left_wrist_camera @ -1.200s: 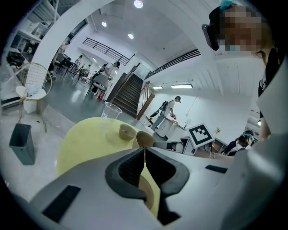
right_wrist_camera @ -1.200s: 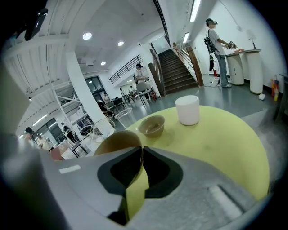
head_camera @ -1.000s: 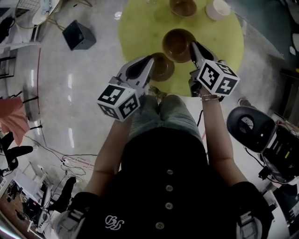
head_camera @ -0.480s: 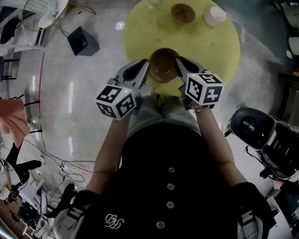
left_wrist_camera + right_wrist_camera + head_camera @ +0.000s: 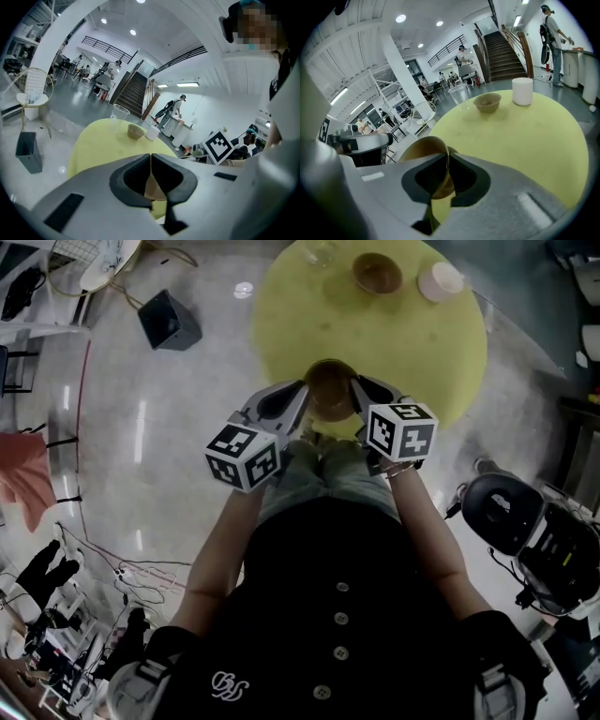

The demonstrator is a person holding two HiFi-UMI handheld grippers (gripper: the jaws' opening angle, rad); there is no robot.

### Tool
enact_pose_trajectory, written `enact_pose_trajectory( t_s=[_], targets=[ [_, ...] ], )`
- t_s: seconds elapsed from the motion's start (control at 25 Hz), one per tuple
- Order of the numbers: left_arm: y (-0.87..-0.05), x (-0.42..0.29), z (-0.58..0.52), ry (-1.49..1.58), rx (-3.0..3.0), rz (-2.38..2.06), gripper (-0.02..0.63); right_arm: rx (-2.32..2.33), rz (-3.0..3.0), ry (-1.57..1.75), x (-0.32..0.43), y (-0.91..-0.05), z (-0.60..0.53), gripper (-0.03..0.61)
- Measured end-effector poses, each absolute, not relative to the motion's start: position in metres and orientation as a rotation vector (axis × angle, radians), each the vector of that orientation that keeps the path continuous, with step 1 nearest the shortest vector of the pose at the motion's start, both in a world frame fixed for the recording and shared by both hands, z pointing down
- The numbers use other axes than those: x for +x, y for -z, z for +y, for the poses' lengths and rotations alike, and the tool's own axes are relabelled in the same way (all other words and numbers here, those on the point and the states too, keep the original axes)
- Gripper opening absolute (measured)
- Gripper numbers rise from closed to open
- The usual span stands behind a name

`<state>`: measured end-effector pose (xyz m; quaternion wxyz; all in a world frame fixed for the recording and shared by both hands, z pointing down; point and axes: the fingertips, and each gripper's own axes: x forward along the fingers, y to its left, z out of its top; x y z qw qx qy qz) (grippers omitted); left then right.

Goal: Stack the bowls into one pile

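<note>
— Watching the near edge of the yellow table (image 5: 412,352)? Both grippers meet there, just past the person's knees.

— I am. The left gripper (image 5: 151,157) has its jaws pressed together on the thin rim of a tan bowl (image 5: 154,190). The right gripper (image 5: 446,157) is pinched the same way on the rim of a brown bowl (image 5: 423,149), which stands tilted beside it.

— From overhead I make out only one brown round between them. Whether one bowl sits fully inside the other, I cannot tell.

— I'd judge this is the nesting step. Next the brown bowl needs levelling and settling into the tan one. Then the right jaws can part without dragging the rim, while the left steadies the pile.

— And farther off?

— A far bowl (image 5: 377,273) sits across the table, well apart from these two. It's near a white cup (image 5: 441,280) and a clear glass (image 5: 319,249). That one has yet to join the pile.
</note>
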<state>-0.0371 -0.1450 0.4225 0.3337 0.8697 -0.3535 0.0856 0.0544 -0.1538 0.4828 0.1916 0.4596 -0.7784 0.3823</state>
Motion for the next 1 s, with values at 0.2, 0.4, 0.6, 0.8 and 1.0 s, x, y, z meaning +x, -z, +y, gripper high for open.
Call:
enact_pose_trajectory(
  t_s=[0.2,0.4,0.6,0.8,1.0],
  targets=[
    [-0.434,-0.036,-0.150,-0.244,2.255,-0.904,0.020,1.287,-2.150,-1.077,0.055,-0.498,-0.158,0.021],
    [-0.441,-0.029,-0.151,-0.265,2.261,-0.872,0.020,1.301,-2.129,-1.079,0.057,-0.505,-0.162,0.021],
    [-0.449,-0.024,-0.152,-0.270,2.243,-0.844,0.020,1.294,-2.114,-1.018,0.055,-0.511,-0.166,0.021],
    [-0.452,-0.021,-0.150,-0.279,2.238,-0.822,0.020,1.283,-2.127,-0.977,0.051,-0.509,-0.169,0.021],
    [-0.450,-0.017,-0.150,-0.277,2.247,-0.810,0.020,1.270,-2.144,-0.990,0.051,-0.508,-0.163,0.092]
  ],
)
